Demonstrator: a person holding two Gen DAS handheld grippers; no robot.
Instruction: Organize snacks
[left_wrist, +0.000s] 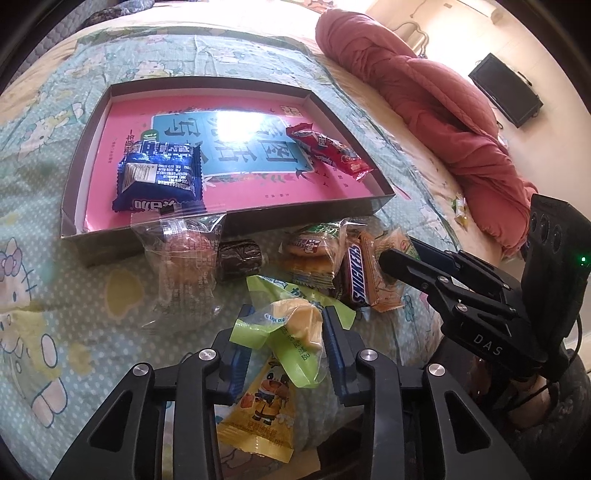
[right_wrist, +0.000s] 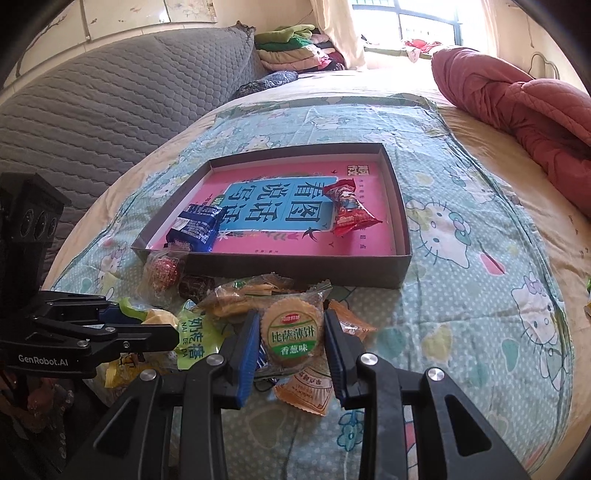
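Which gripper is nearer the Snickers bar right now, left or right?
Right. The right gripper has its fingers beside the Snickers bar, closed on a round biscuit pack. The left gripper sits nearer the camera, clamping a green-wrapped snack.

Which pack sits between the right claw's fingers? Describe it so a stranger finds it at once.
Start at the shallow box with the pink lining on the cartoon bedspread. In front of its near wall lies a heap of snacks. The pack in the right claw is the clear-wrapped round biscuit pack, the only one with a green and white label.
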